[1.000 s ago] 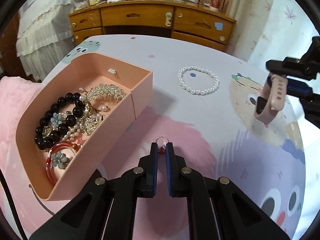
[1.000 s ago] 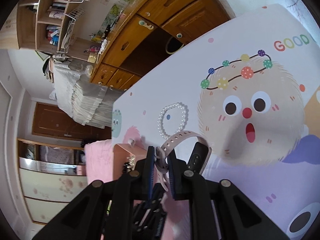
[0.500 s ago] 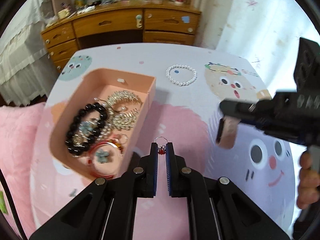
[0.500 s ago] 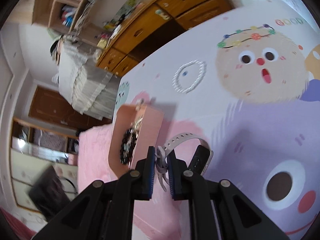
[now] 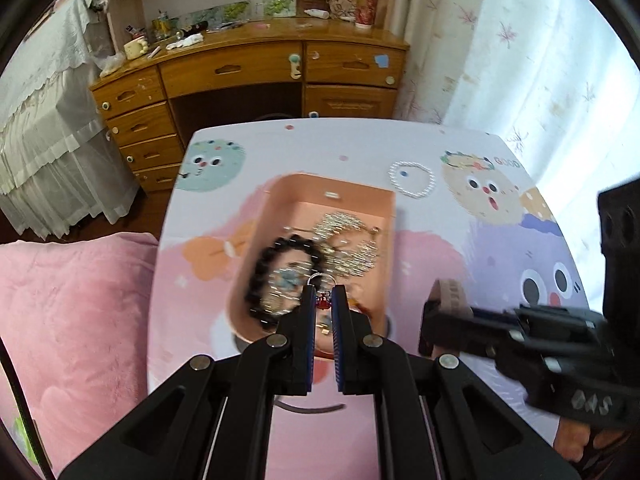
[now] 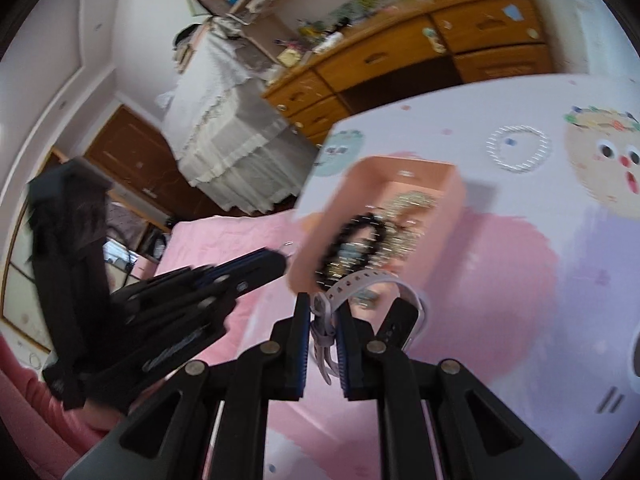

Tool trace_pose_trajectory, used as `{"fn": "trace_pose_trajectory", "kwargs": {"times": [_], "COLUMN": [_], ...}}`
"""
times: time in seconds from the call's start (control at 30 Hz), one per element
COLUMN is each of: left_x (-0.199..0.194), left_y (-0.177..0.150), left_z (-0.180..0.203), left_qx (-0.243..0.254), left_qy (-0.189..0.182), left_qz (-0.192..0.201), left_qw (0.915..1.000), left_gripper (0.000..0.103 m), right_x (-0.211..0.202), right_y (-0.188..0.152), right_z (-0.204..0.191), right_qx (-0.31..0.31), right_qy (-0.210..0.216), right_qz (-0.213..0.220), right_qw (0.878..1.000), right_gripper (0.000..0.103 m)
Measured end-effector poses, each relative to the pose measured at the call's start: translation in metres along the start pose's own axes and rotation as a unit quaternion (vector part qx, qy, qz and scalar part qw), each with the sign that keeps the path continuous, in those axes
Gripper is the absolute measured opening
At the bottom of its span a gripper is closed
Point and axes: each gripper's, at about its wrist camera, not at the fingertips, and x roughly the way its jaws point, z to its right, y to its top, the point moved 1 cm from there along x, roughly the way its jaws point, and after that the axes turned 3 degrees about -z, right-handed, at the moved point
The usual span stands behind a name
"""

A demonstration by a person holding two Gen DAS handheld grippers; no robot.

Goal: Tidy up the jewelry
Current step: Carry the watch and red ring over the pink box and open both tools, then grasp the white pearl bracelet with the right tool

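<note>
- Left wrist view: left gripper (image 5: 323, 300) pinches a small ring (image 5: 321, 280) with a red charm between nearly closed fingertips, hanging over the near end of the pink box (image 5: 352, 196).
- Box already holds a black bead bracelet (image 5: 280, 276) and a silver tangle; blurred, details unclear.
- Right gripper (image 6: 323, 320) is clamped on the strap of a pale watch band (image 6: 360, 280), its dark module (image 6: 396, 322) dangling to the right.
- Handling judgement: ring is tiny, light, hard and slippery; grip on the loop looks marginal and could slip. Band is soft, floppy, light; the strap end is a fair hold, but the module will swing.
- Pearl bracelet (image 5: 412, 180) lies loose on the table (image 5: 440, 240), far right of the box; a beaded loop, best pinched across one strand.
- Right wrist view alone shows the band's clamp point; left wrist view alone shows the ring.
</note>
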Motion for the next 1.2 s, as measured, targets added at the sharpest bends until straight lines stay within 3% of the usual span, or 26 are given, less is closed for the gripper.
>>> {"fn": "trace_pose_trajectory", "kwargs": {"times": [0.17,0.33,0.37,0.47,0.57,0.67,0.8,0.9,1.0,1.07,1.13,1.2], "left_x": [0.004,0.011,0.013,0.02,0.027,0.029,0.033,0.029,0.024,0.022,0.022,0.023], "left_y": [0.011,0.021,0.022,0.024,0.024,0.024,0.024,0.025,0.027,0.028,0.029,0.028], "left_z": [-0.027,-0.041,-0.042,-0.043,-0.042,-0.042,-0.045,-0.045,-0.043,-0.041,-0.041,-0.043], "left_qx": [0.002,-0.016,-0.018,-0.025,-0.029,-0.024,-0.033,-0.036,-0.04,-0.043,-0.046,-0.053], "left_qy": [-0.001,-0.035,-0.036,-0.044,-0.046,-0.04,-0.038,-0.014,-0.001,0.013,0.024,0.03], "left_qz": [0.012,0.018,0.019,0.01,-0.007,-0.01,-0.021,-0.013,0.0,0.006,0.003,0.004], "left_qw": [0.9999,0.9991,0.999,0.9987,0.9985,0.9989,0.9985,0.9992,0.9992,0.999,0.9986,0.9981], "left_gripper": [0.005,0.005,0.005,0.007,0.012,0.026,0.067,0.071,0.09,0.091,0.091,0.091], "right_x": [0.017,0.031,0.033,0.037,0.028,0.014,0.003,-0.002,0.001,0.003,0.009,0.014], "right_y": [0.006,0.019,0.02,0.024,0.025,0.03,0.051,0.073,0.097,0.111,0.125,0.137], "right_z": [-0.026,-0.031,-0.029,-0.023,-0.02,-0.016,0.008,0.037,0.072,0.097,0.122,0.143], "right_qx": [-0.035,-0.041,-0.038,-0.032,-0.04,-0.053,-0.063,-0.05,-0.017,0.007,0.035,0.064], "right_qy": [-0.015,-0.038,-0.047,-0.071,-0.082,-0.105,-0.172,-0.205,-0.23,-0.248,-0.278,-0.278], "right_qz": [0.001,-0.004,-0.008,-0.021,-0.008,0.017,0.026,0.018,0.002,-0.009,-0.025,-0.04], "right_qw": [0.999,0.998,0.998,0.997,0.996,0.993,0.983,0.977,0.973,0.969,0.96,0.958], "right_gripper": [0.012,0.014,0.017,0.043,0.045,0.046,0.045,0.045,0.045,0.045,0.038,0.028]}}
